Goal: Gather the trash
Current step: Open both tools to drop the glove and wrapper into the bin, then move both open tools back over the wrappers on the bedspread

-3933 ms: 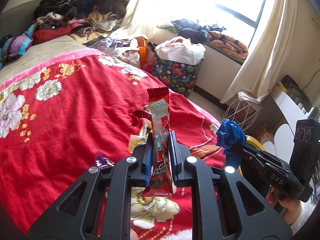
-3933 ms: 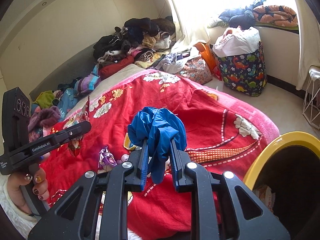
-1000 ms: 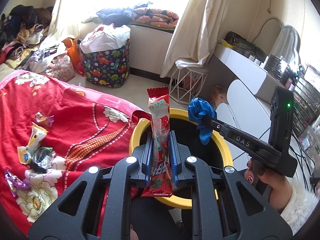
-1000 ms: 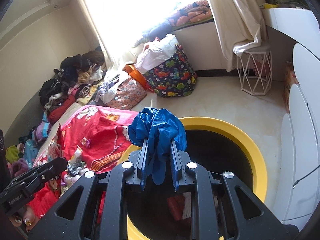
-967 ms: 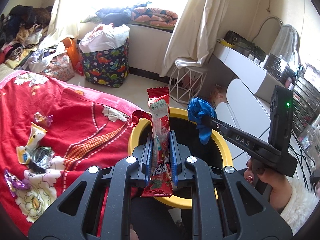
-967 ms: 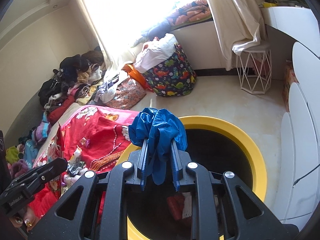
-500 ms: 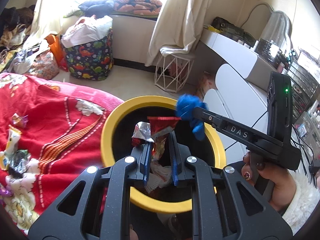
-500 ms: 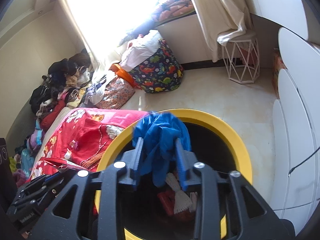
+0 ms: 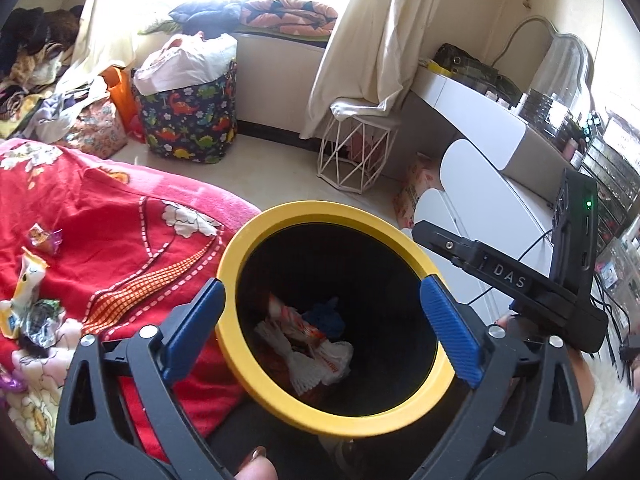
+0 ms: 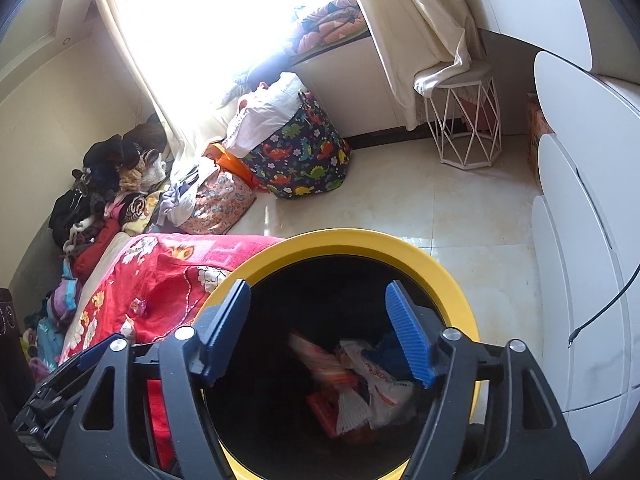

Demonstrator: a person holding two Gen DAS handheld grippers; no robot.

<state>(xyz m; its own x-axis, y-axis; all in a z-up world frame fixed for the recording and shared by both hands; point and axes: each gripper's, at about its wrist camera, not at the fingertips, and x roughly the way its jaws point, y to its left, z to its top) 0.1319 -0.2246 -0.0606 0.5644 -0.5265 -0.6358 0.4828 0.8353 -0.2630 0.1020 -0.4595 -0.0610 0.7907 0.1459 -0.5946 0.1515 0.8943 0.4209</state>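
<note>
Bedroom clutter rings a bed under a red blanket [image 9: 120,240], with a yellow-rimmed bin [image 9: 280,216] at its near right corner. Both jaws have just been opening and nothing sits between them now: the left gripper [image 9: 322,322] stands spread about as wide as the bin mouth, the right gripper [image 10: 320,332] less wide, both over the opening. Dropped trash, a blue wad [image 9: 326,316] and red-and-white wrappers [image 9: 298,320], lies at the bin's bottom. Several wrappers [image 9: 30,312] remain on the blanket at far left, so collecting is only partly done.
</note>
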